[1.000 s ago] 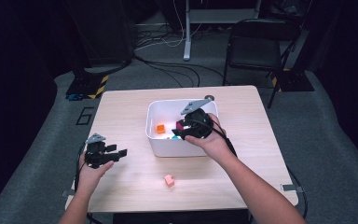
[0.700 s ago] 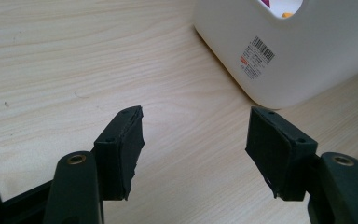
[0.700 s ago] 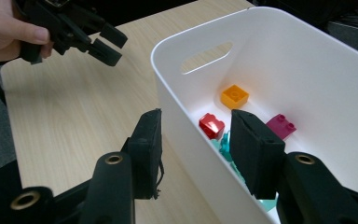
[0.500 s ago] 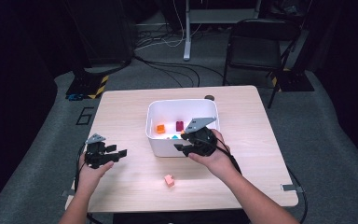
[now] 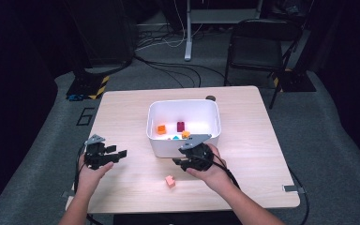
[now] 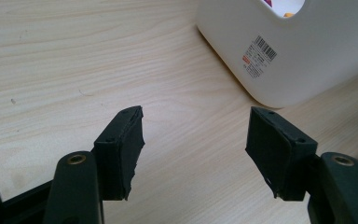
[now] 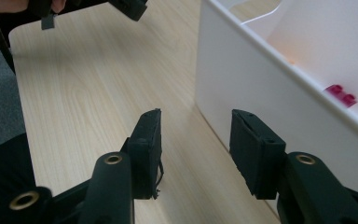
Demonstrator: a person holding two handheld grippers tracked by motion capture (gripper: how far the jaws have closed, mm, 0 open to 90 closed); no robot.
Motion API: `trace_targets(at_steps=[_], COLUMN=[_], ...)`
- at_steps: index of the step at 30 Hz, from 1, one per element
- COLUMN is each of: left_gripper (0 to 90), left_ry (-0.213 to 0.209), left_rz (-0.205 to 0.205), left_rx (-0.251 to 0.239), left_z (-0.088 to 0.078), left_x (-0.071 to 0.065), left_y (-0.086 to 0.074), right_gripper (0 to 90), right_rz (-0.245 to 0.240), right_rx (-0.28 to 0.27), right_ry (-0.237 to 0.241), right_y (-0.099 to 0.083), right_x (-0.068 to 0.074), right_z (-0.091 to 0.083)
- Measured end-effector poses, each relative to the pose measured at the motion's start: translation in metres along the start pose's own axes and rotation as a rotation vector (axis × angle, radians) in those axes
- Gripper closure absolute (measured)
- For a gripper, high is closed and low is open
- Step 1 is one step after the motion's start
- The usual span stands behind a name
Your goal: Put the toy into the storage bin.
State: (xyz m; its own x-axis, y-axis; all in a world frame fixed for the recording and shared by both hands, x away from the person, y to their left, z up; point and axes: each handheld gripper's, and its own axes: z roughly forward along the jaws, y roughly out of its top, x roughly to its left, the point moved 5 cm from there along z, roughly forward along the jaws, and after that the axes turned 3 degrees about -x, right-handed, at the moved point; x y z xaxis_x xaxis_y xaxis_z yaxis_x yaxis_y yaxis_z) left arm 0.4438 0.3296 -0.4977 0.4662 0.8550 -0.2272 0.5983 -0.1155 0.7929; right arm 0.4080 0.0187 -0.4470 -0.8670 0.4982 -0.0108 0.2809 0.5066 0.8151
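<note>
High view: a pale wood-grain surface (image 5: pixel 262 140) carries a white, smooth plastic bin with rounded corners (image 5: pixel 184 143), and inside it lie small studded toy bricks, an orange one (image 5: pixel 161 129), a dark magenta one (image 5: pixel 181 126), a smaller orange piece (image 5: pixel 185 134) and a teal bit too small to make out. On the bare boards in front of the bin sits a small salmon-pink block (image 5: pixel 170 181), apart from everything else. The right tool (image 5: pixel 182 162), matte black with a grey three-cornered plate on top, hangs at the bin's near wall, just above and beside the pink block, its jaws parted with nothing between them. The left tool (image 5: pixel 117 153) is well off to the left of the bin over bare wood, jaws likewise standing apart and empty. Left gripper view shows its two black ribbed pads (image 6: pixel 126 140) wide of each other over the streaked wood, the bin's glossy curved corner ahead bearing a barcode sticker (image 6: pixel 259 56). Right gripper view shows that tool's blocky pads (image 7: pixel 256 149) a moderate gap apart beside the bin's sheer white wall, the magenta brick (image 7: pixel 340 94) resting within.
</note>
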Motion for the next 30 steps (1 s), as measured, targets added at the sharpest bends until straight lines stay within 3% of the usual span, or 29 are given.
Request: trace_targets(at_steps=[9, 21, 30], left_gripper=[35.8, 35.8, 35.8], left_ry=[0.001, 0.001, -0.001], left_rz=[0.008, 0.013, 0.010], left_rx=[0.002, 0.004, 0.005], left_z=[0.000, 0.000, 0.000], left_x=[0.001, 0.000, 0.000], left_y=[0.000, 0.000, 0.000], right_gripper=[53.5, 53.1, 48.2], right_rz=[-0.011, 0.021, 0.033], right_rx=[0.020, 0.051, 0.065], right_ry=[0.018, 0.064, 0.081], right_y=[-0.018, -0.041, -0.049], right_x=[0.013, 0.028, 0.037], right_z=[0.022, 0.046, 0.057])
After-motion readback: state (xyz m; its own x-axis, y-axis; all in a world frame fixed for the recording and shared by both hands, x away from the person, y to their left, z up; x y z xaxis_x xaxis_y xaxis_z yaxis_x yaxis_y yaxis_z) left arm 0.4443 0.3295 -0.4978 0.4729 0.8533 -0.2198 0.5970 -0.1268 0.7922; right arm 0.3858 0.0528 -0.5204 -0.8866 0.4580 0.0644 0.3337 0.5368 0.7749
